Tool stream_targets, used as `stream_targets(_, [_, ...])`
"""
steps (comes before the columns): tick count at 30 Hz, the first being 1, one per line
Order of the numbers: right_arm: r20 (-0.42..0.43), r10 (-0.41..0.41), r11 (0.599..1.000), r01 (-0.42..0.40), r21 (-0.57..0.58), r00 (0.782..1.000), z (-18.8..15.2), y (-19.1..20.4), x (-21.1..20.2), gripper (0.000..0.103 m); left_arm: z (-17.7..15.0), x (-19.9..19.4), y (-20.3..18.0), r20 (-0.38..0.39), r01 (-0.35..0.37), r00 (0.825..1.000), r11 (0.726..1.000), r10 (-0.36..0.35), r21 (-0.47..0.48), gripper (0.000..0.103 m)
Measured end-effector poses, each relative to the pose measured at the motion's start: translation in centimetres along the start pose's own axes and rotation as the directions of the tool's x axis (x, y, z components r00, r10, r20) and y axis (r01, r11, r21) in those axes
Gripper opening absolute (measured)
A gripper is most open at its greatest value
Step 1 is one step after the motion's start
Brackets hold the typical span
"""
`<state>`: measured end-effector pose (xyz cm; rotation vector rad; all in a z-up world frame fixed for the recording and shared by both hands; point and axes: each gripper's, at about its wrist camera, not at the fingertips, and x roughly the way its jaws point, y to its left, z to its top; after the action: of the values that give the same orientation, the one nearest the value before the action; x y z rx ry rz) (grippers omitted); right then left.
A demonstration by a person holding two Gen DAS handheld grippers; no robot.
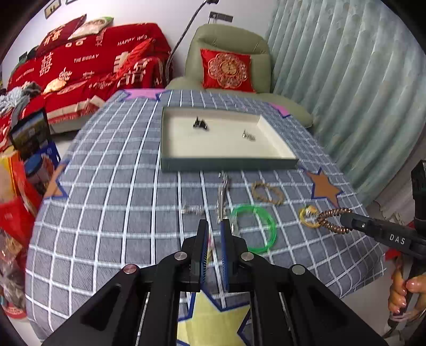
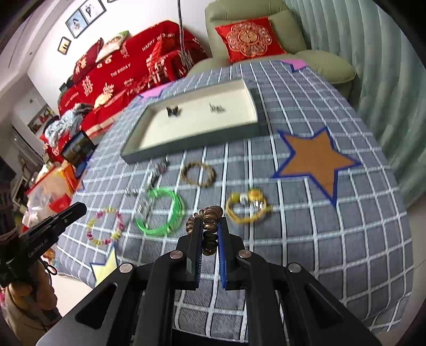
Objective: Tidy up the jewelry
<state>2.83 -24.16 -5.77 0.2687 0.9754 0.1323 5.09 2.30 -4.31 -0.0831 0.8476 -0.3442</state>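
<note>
Pinching the brown coil bracelet (image 2: 209, 226) in my right hand-held gripper (image 2: 208, 226), clear of the counter (image 2: 319, 239) for the tray (image 2: 186, 149) at its far edge; left hand-held gripper (image 1: 214, 229) is pressed together, contents unclear.

A green armchair (image 1: 229, 45) with a red embroidered cushion (image 1: 226, 69) stands against the white wall (image 2: 149, 18). To its left is a sofa under a red cover (image 1: 87, 69) printed with white lettering; to its right hang pale green curtains (image 1: 346, 74). Framed pictures (image 2: 80, 18) hang on the wall above the sofa.
</note>
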Motion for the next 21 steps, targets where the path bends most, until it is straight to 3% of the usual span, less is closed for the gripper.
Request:
stream_targets(8, [0.052, 0.020, 1.000, -0.020, -0.007, 0.998, 3.1, 0.4, -1.0, 0.012, 2.1, -0.3, 0.6, 0.017, 0.004, 1.000, 1.000, -0.004, -0.008, 0.018])
stream_targets(14, [0.021, 0.041, 0.999, -0.041, -0.007, 0.999, 2.4, 0.6, 0.2, 0.012, -0.5, 1.8, 1.6, -0.057, -0.090, 0.994, 0.996, 0.090, 0.014, 0.018])
stream_targets(19, [-0.004, 0.051, 0.999, -0.051, 0.001, 0.999, 1.8, 0.6, 1.1, 0.012, -2.6, 3.4, 3.5, -0.102, -0.180, 0.979, 0.984, 0.177, -0.016, 0.019])
stream_targets(20, [-0.006, 0.052, 0.999, -0.052, 0.001, 0.999, 1.7, 0.6, 1.1, 0.012, -2.7, 3.5, 3.8, -0.108, -0.176, 0.979, 0.984, 0.172, -0.023, 0.026])
stream_targets(21, [-0.006, 0.052, 0.999, -0.052, 0.002, 0.999, 1.6, 0.5, 1.2, 0.012, -2.8, 3.6, 4.2, -0.112, -0.167, 0.980, 0.985, 0.163, -0.034, 0.043])
